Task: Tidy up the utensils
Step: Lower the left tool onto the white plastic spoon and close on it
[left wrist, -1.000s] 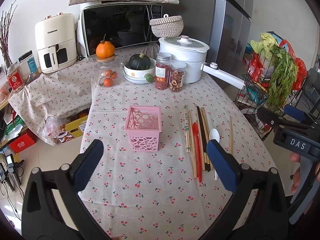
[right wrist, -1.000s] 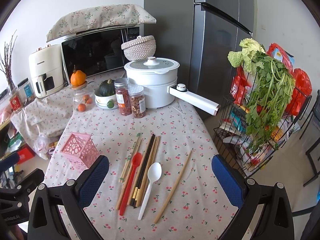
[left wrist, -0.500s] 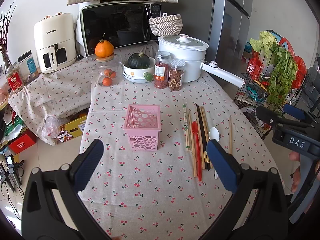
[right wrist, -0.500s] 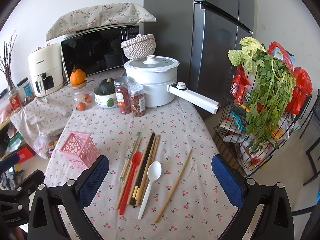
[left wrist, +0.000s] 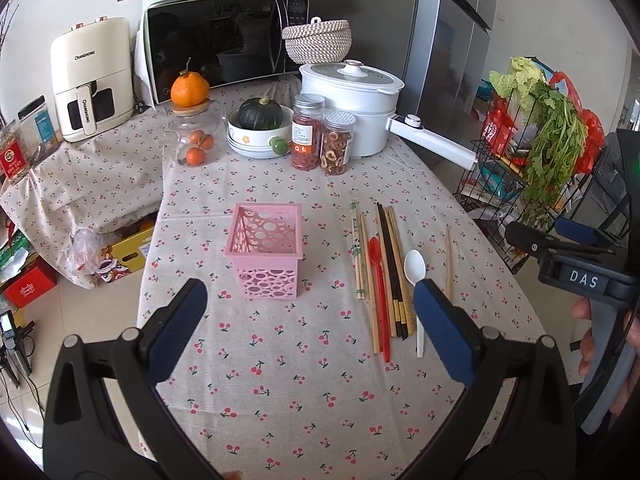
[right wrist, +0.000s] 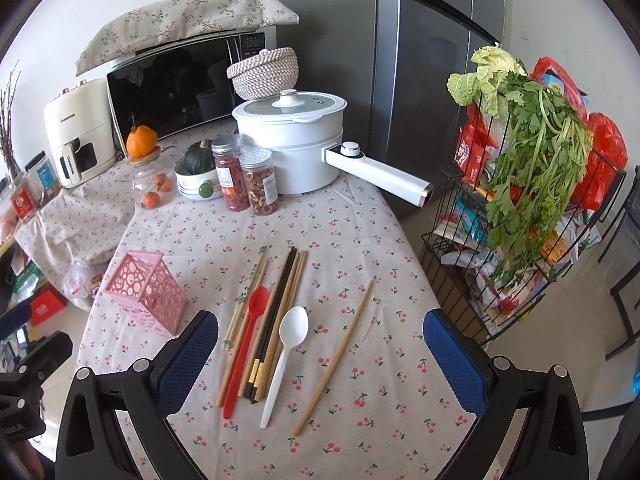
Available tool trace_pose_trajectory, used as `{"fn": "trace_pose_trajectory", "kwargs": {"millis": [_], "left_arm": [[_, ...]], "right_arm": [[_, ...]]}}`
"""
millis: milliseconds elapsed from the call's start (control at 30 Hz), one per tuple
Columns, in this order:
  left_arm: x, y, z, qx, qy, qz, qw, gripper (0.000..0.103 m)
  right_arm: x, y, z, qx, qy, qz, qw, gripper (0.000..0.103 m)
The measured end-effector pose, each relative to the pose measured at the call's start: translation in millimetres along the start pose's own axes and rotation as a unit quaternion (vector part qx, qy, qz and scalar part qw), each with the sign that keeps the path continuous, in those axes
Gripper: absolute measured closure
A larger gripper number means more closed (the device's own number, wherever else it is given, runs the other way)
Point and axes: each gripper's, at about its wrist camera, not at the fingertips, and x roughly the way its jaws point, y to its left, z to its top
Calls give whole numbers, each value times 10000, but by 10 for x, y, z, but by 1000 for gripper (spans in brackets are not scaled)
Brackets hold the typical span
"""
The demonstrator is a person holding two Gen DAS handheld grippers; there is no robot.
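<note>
Utensils [right wrist: 264,340] lie ahead between the right claw's [right wrist: 320,344] spread fingers.

2 spoons [right wrist: 286,356], 1 pink basket [left wrist: 267,249], 2 jars [left wrist: 306,132].

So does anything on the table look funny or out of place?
Yes, one thing. A single wooden chopstick lies by itself, slanted, to the right of the white spoon, apart from the bundle of chopsticks and the red spoon. The pink basket stands upright with no utensils in it. Nothing looks spilled or broken.
</note>
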Motion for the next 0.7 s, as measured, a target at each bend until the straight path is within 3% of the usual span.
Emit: {"fn": "trace_pose_trajectory", "kwargs": {"millis": [233, 467, 533, 700], "left_arm": [[457, -227, 99, 247, 861, -727, 9933, 1], [960, -539, 248, 260, 1548, -713, 9850, 1], [1137, -659, 280, 249, 1724, -834, 9812, 8], [1714, -997, 231, 385, 2413, -1060, 9639, 42]], "right_arm": [[465, -391, 8, 498, 839, 59, 9952, 0], [875, -767, -12, 989, 1510, 173, 9834, 0], [978, -841, -12, 1042, 1705, 195, 9796, 0], [1175, -1033, -18, 1155, 1994, 146, 9730, 0]]}}
